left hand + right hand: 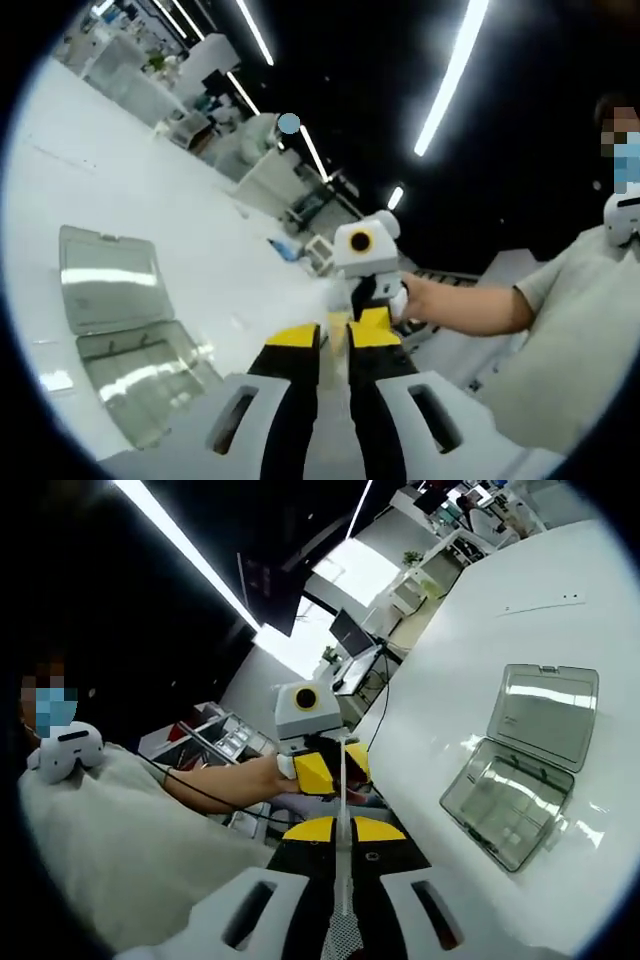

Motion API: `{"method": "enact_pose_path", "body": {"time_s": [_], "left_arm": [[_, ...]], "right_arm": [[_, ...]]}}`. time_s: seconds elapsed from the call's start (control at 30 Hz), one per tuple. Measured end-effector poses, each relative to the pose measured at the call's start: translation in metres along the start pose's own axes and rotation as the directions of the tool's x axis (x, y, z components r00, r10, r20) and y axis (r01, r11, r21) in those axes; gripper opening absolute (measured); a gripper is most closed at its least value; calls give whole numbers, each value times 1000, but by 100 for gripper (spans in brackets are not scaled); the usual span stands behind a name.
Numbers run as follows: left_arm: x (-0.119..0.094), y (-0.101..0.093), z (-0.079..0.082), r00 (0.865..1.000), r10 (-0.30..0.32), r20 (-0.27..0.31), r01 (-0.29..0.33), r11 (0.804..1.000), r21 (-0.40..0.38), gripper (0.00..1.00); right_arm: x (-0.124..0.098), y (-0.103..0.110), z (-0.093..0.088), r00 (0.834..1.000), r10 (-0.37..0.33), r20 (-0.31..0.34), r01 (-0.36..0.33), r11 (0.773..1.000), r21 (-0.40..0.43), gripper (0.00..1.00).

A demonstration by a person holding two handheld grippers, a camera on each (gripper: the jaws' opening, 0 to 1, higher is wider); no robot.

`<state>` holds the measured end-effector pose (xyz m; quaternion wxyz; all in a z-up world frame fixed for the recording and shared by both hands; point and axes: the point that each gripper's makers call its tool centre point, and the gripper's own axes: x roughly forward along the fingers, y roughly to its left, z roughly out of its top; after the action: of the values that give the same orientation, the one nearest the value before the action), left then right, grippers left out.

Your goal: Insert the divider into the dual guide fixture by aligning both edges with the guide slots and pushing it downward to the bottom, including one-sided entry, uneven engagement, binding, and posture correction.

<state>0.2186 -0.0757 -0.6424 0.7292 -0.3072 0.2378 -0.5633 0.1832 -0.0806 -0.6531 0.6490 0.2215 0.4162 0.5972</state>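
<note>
Both grippers, left (335, 335) and right (331, 830), are pinching the thin clear divider (346, 810) edge-on, its long axis running 12-to-6. Open clear case (530, 760) is lying at 3 o'clock on the white table (560, 580), well apart.

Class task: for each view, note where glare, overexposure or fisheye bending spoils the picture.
Left gripper view: the white table is overexposed, ceiling strip lights bend and bloom, and glare streaks the clear hinged case. Right gripper view: the table again washes out, reflections whiten the case lid, and the thin divider between the jaws looks pale against it.
</note>
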Motion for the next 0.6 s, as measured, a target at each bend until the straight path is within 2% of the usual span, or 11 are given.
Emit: {"method": "enact_pose_path", "body": {"time_s": [0.13, 0.2, 0.4, 0.47, 0.6], "left_arm": [[-7, 9, 2, 999, 45, 15, -45, 999, 19, 13], [-10, 12, 2, 998, 64, 13, -65, 997, 32, 13], [-20, 22, 2, 991, 131, 21, -132, 989, 70, 12], [-24, 27, 1, 986, 164, 18, -165, 982, 94, 12], [-30, 34, 1, 976, 218, 12, -217, 965, 147, 11]], "right_arm": [[1, -3, 2, 1000, -19, -6, 19, 1000, 22, 0], [2, -8, 4, 999, -46, -5, 46, 996, 73, 0], [7, -16, 5, 995, -97, -30, 99, 990, 104, 0], [6, -23, 3, 990, -131, -48, 136, 981, 141, 0], [6, -38, 7, 980, -195, -42, 199, 965, 171, 0]]}}
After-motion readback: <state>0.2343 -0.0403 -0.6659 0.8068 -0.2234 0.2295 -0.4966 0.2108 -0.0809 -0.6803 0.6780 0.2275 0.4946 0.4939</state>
